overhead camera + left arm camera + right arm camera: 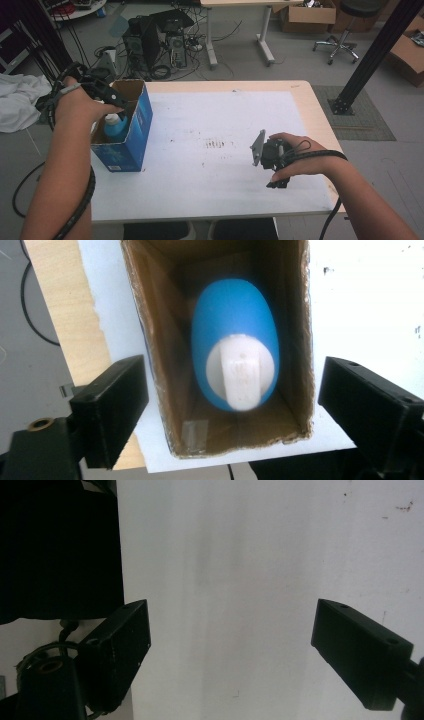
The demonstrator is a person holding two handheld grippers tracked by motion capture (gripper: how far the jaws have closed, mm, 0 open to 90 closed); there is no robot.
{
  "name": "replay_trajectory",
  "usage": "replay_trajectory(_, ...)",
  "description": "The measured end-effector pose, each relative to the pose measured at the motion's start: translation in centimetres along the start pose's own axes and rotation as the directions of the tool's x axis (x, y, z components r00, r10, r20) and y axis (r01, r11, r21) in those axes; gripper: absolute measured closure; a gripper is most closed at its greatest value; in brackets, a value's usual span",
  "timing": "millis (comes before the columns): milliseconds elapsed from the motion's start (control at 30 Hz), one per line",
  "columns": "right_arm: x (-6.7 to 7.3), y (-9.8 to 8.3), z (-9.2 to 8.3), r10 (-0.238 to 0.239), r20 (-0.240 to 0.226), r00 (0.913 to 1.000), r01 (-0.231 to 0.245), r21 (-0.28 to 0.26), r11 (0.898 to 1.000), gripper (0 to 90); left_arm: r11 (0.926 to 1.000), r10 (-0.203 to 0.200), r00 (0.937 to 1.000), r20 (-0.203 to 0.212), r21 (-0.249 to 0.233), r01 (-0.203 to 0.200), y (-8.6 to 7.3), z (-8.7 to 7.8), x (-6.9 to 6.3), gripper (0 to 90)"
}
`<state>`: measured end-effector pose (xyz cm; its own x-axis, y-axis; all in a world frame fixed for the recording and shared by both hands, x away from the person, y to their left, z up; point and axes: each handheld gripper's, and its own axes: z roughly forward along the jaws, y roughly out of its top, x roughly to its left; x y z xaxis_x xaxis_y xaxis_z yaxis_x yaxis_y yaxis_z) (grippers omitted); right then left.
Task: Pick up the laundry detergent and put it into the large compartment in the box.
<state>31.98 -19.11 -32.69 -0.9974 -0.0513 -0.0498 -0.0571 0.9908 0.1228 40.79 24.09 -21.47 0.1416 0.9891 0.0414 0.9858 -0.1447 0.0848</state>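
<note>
A blue bottle [116, 126] with a white cap stands upright inside an open cardboard box [132, 135] with blue sides, at the table's left edge. My left gripper [112, 102] hovers just above the box's mouth. In the left gripper view its jaws stand wide apart on either side of the box [165, 340], the left gripper [232, 379] is open, and the bottle [235, 330] sits below, untouched. My right gripper [276, 182] is held over the white tabletop at the right front. In its own view the right gripper [232, 625] is open with nothing between the jaws.
The white table top [210, 125] has a wooden rim and small dark marks near its middle. Beyond the far edge, computer towers [150, 40] and cables stand on the floor. A black post [370, 55] rises at the right, and a white cloth [17, 100] lies at the left.
</note>
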Motion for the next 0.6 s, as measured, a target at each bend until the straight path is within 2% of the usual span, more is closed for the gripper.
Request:
replay_trajectory(133,0.0,0.0,-0.1,-0.001,0.003,1.0,0.001,0.001,1.0,16.0,0.9998,0.022,0.9997,0.012,-0.004,-0.022,-0.1,-0.5,-0.5,9.1)
replay_trajectory(300,0.1,0.1,-0.4,-0.002,0.006,1.0,0.002,-0.001,1.0,16.0,0.9987,0.05,0.9987,0.008,-0.004,-0.05,-0.2,-1.4,-1.3,6.6)
replay_trajectory(600,0.3,0.0,-0.3,0.0,0.005,1.0,0.0,-0.004,1.0,16.0,0.9952,0.098,0.9952,-0.005,0.004,-0.098,-0.4,-1.9,-2.4,0.7)
